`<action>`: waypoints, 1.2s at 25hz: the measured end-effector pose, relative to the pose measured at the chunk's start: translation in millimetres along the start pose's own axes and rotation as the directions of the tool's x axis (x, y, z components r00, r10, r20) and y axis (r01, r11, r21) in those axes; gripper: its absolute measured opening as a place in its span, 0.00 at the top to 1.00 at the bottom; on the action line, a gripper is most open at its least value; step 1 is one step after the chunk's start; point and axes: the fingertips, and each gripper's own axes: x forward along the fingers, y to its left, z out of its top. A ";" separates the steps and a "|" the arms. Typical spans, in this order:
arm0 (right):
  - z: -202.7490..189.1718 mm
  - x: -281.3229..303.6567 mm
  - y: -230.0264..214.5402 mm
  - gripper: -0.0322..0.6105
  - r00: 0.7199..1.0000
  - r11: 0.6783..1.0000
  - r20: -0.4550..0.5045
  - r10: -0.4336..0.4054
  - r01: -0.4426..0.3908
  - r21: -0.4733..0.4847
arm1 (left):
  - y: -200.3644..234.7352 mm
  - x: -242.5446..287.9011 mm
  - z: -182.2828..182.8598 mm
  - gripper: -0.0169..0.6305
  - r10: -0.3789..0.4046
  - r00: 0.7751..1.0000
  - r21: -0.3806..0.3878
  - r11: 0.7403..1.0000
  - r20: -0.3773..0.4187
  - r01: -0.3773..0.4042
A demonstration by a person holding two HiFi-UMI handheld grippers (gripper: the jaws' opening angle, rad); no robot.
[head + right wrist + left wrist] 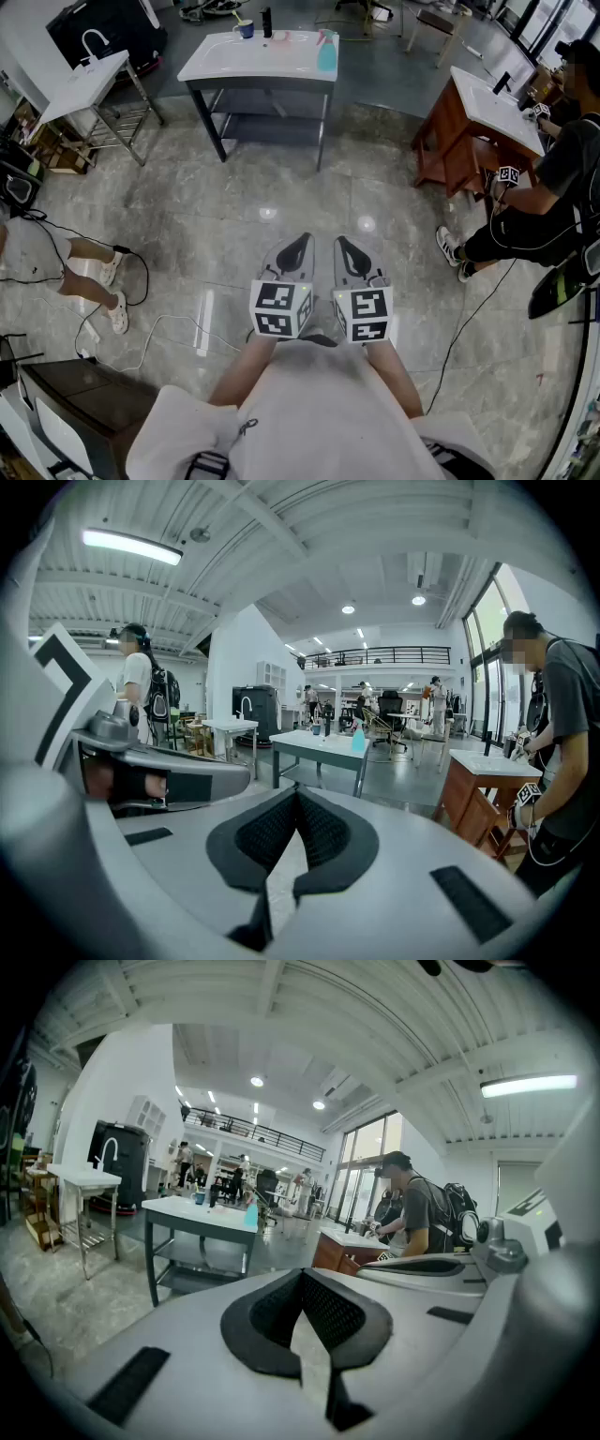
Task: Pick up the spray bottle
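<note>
The spray bottle is turquoise with a pink top and stands upright at the right end of a white sink table far across the floor. It is small in the left gripper view and in the right gripper view. My left gripper and right gripper are held side by side close to my body, far short of the table. In each gripper's own view, the left gripper and the right gripper show black pads meeting, with nothing between them.
A blue cup and a dark bottle also stand on the table. A metal sink stand is at the left, a wooden sink cabinet with a person at the right. Cables trail over the polished floor.
</note>
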 end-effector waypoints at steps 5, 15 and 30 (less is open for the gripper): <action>10.3 9.4 -4.0 0.91 0.999 1.000 0.035 -0.011 0.010 0.022 | 9.2 9.0 6.8 0.93 -0.004 1.000 -0.013 1.000 0.002 0.004; 14.9 41.8 -19.7 0.91 0.999 0.997 0.017 -0.051 0.050 0.058 | 29.3 37.3 13.5 0.94 -0.025 1.000 -0.019 0.999 -0.016 0.025; 29.0 113.8 -27.6 0.91 0.993 0.989 -0.021 -0.112 0.114 0.095 | 78.4 94.8 43.1 0.93 -0.136 0.990 0.001 0.991 -0.046 0.136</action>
